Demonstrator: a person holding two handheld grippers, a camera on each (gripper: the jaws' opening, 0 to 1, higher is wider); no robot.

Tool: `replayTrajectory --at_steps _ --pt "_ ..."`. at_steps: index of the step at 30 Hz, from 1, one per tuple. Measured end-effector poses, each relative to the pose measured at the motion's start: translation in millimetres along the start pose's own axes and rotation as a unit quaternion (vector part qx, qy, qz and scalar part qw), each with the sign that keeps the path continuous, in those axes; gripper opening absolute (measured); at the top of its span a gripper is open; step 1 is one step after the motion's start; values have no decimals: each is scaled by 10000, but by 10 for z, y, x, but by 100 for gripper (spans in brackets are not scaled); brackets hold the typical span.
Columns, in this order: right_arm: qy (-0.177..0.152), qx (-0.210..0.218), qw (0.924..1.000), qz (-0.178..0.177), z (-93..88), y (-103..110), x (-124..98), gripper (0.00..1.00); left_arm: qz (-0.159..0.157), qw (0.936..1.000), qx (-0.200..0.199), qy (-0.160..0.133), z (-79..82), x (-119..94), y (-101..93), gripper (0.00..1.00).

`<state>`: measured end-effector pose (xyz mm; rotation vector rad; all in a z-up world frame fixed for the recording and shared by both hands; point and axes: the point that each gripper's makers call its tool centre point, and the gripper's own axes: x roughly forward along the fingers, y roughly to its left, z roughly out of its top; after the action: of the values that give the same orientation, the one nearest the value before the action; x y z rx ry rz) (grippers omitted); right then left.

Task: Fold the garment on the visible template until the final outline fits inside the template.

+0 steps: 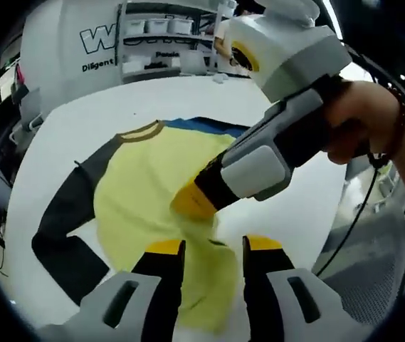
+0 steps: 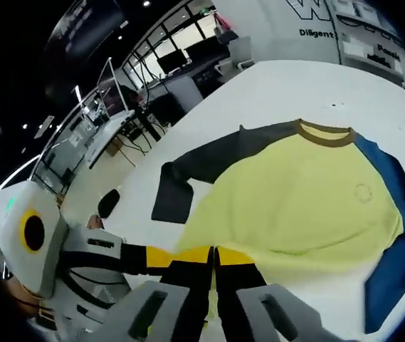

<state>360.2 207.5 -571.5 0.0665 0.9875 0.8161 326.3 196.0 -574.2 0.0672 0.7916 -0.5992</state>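
A yellow long-sleeved garment (image 1: 145, 178) (image 2: 295, 192) lies flat and face up on the white table (image 1: 81, 121) (image 2: 316, 85). It has an olive collar, a dark grey sleeve (image 1: 67, 214) (image 2: 209, 160) and a blue sleeve (image 1: 202, 127) (image 2: 401, 235). My right gripper (image 2: 214, 255) (image 1: 191, 203) is shut on the bottom hem, where the cloth bunches a little. Just beside it at the same hem, my left gripper (image 1: 213, 248) (image 2: 163, 256) stands open, with yellow cloth showing under its jaws.
A person's hand (image 1: 362, 121) holds the right gripper, and a cable (image 1: 351, 221) hangs off the table's edge. Shelves with white bins (image 1: 159, 28) and a lettered wall stand behind the table. Desks with monitors (image 2: 117, 121) sit off to the side.
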Motion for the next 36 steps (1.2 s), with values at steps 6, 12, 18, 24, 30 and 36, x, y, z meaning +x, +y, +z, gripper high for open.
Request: replayTrajectory --at_steps 6,12,18,24,30,36 --pt "95 7 9999 128 -1 2 101 0 284 9993 -152 190 -51 116 188 10" --pt "-33 -47 9996 260 33 -18 127 0 323 9990 -212 222 -50 141 258 6" --pt "-537 -270 9980 178 131 -120 46 3 510 9982 -179 267 -48 127 406 6" --pt "-835 -158 9953 456 157 -111 -53 15 571 9979 -158 267 -26 127 465 6" --pt "-878 -271 9949 407 44 -138 -149 24 699 9969 -224 267 1 131 572 6" --pt "-809 -373 9953 372 -112 -172 -163 32 822 9960 -249 263 22 130 681 6"
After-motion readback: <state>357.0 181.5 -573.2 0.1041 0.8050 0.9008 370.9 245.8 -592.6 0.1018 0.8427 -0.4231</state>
